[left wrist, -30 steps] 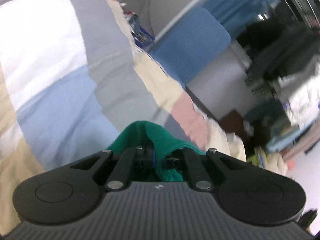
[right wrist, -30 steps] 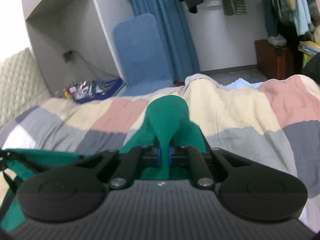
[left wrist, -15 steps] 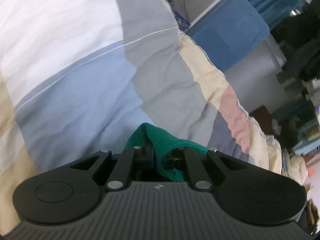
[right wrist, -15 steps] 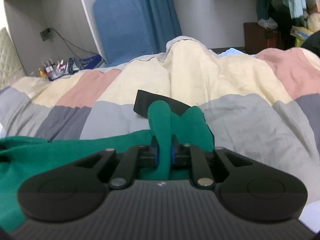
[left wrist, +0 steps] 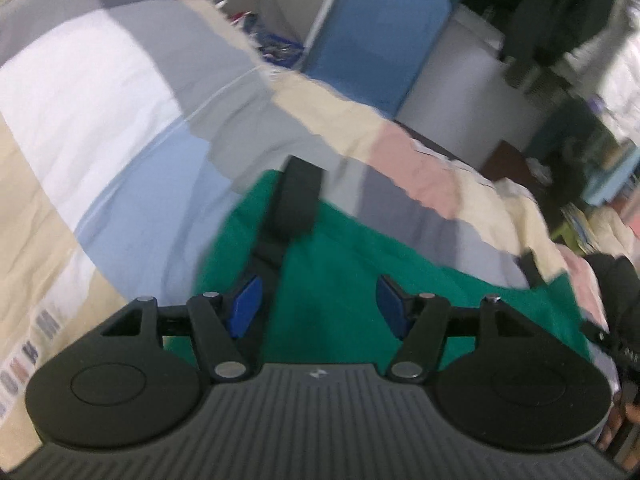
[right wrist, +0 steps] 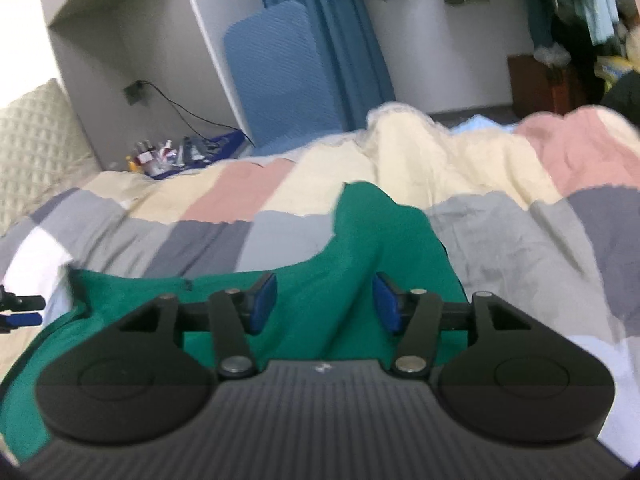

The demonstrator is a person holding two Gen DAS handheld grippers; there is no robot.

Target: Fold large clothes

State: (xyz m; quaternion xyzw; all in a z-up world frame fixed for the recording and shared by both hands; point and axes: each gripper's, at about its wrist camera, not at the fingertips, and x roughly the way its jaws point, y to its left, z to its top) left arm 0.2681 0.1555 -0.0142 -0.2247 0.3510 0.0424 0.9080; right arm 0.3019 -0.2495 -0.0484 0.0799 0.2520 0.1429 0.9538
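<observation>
We see both claws spread wide over a green garment (left wrist: 344,280) that lies on the bed's patchwork quilt (left wrist: 132,148). The left claw (left wrist: 318,306) has its blue pads (left wrist: 244,304) apart with nothing between them but the cloth below; a black band (left wrist: 296,196) sits at the garment's far edge, just ahead of it. The right claw (right wrist: 324,300) is likewise parted, its pads (right wrist: 386,304) either side of a raised fold of the garment (right wrist: 368,232), though we cannot tell whether they touch it. The cloth spreads leftward in the right view, where the tips of the other claw (right wrist: 20,310) show at the edge. Beyond the bed stand a blue panel (right wrist: 280,72) and a curtain (right wrist: 340,32)
</observation>
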